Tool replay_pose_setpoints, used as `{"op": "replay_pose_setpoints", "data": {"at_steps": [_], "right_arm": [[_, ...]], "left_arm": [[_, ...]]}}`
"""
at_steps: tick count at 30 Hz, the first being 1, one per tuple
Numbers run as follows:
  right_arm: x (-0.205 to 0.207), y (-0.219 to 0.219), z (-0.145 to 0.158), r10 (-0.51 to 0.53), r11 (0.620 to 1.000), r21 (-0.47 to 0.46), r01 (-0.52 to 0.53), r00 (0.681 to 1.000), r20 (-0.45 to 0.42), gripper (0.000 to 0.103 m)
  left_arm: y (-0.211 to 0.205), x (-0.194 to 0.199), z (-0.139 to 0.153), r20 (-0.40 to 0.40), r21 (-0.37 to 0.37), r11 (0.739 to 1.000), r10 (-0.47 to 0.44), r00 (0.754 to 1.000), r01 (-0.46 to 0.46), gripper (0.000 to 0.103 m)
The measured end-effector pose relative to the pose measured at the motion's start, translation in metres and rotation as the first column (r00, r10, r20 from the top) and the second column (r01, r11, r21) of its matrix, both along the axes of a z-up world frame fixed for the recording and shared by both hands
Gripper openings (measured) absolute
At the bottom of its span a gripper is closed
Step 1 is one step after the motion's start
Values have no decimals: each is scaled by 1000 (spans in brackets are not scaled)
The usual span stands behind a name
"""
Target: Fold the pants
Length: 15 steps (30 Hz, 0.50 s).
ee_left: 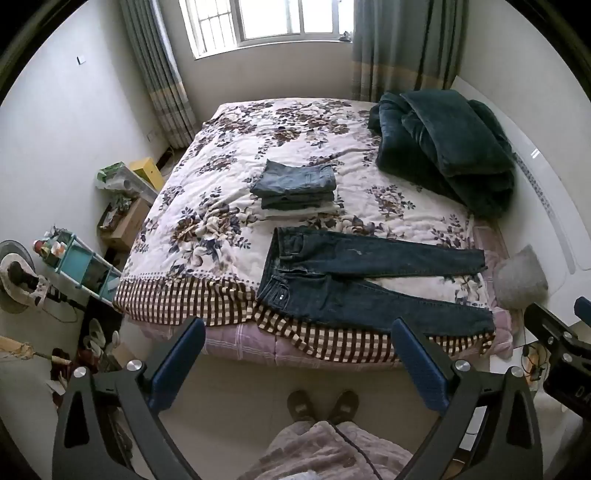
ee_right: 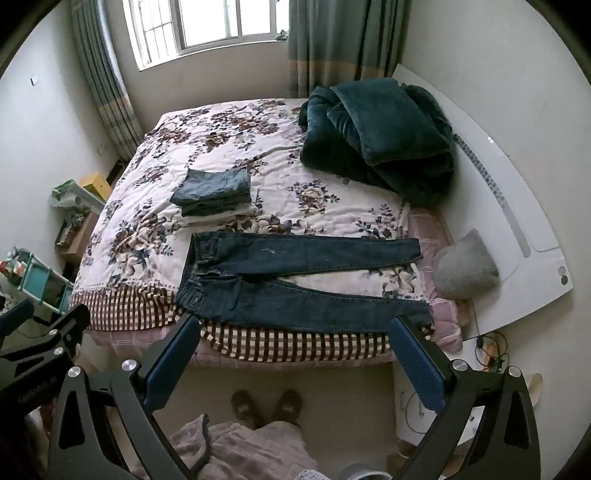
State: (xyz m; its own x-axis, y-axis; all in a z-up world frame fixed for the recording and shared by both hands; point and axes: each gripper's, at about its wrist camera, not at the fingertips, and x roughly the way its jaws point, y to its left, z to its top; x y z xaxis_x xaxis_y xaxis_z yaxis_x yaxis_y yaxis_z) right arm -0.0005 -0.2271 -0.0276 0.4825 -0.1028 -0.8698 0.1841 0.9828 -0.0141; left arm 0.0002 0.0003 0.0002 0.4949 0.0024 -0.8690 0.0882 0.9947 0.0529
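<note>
Both the left gripper [ee_left: 297, 354] and the right gripper [ee_right: 295, 350] have black frames, blue finger pads [ee_left: 419, 365], silver screws; the person wears brown shoes [ee_left: 322, 406].

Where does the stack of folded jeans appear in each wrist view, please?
Left wrist: stack of folded jeans sits mid-frame, just above centre, on the floral bedspread.
Right wrist: the stack sits left of centre.
Shared landmark: the unfolded dark jeans lie directly below it.

Home bedroom: bed [ee_left: 229, 177] with floral quilt, curtained window [ee_left: 273, 22].
</note>
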Motion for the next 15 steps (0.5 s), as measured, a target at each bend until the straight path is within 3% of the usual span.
{"op": "replay_pose_setpoints", "data": {"at_steps": [15], "right_arm": [[6, 3, -3, -3, 1000, 10, 3, 1000, 0, 103]], "left_arm": [[3, 12, -1, 17, 4, 1000, -10, 1000, 9, 103]]}}
